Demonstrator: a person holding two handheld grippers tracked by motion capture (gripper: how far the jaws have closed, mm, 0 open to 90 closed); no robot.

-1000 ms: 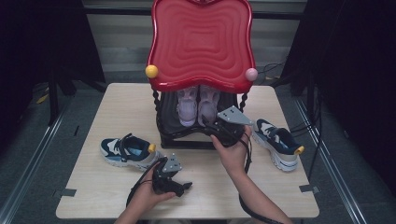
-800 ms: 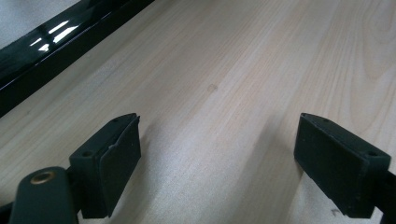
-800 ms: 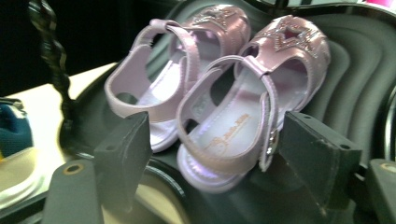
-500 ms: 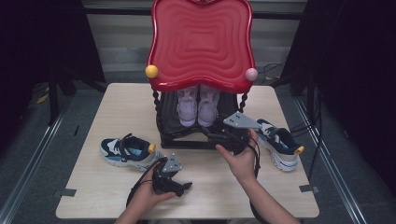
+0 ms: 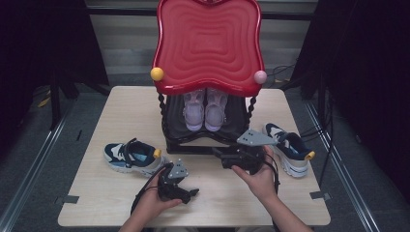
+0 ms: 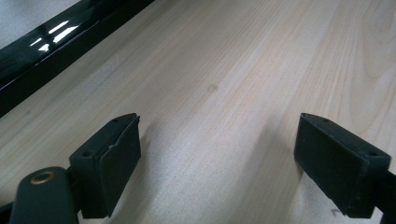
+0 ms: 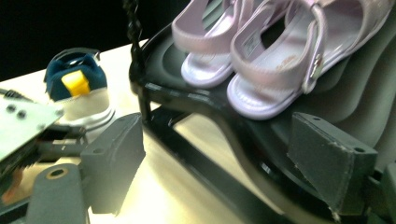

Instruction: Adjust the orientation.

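High view: I am counting two tongs nearest me. The left tongs (image 5: 191, 192) are resting low on the pale wood-grain surface (image 5: 96, 203), jaws standing wide apart with bare wood between them in the left gripper view. The right tongs (image 5: 218, 153) are pointing at the foot of the shoe rack (image 5: 193, 145), and their jaws have just been opening; in the right gripper view they are gaping, nothing between the blocky black pads.

Next I am counting two sneakers, navy, white and light blue, each with a yellow heel tab: the left sneaker (image 5: 131, 157) is lying just beside the left tongs, the right sneaker (image 5: 290, 147) just beside the right hand (image 5: 258, 179), both on the surface at either side of the rack.

Farther off, two pale lilac sandals (image 5: 205, 108) are sitting side by side on the rack's glossy black curved shelf, smooth-strapped with small buckles. Above them, one rippled red top (image 5: 208, 43) is carrying one yellow ball (image 5: 156, 74) and one pink ball (image 5: 260, 77).
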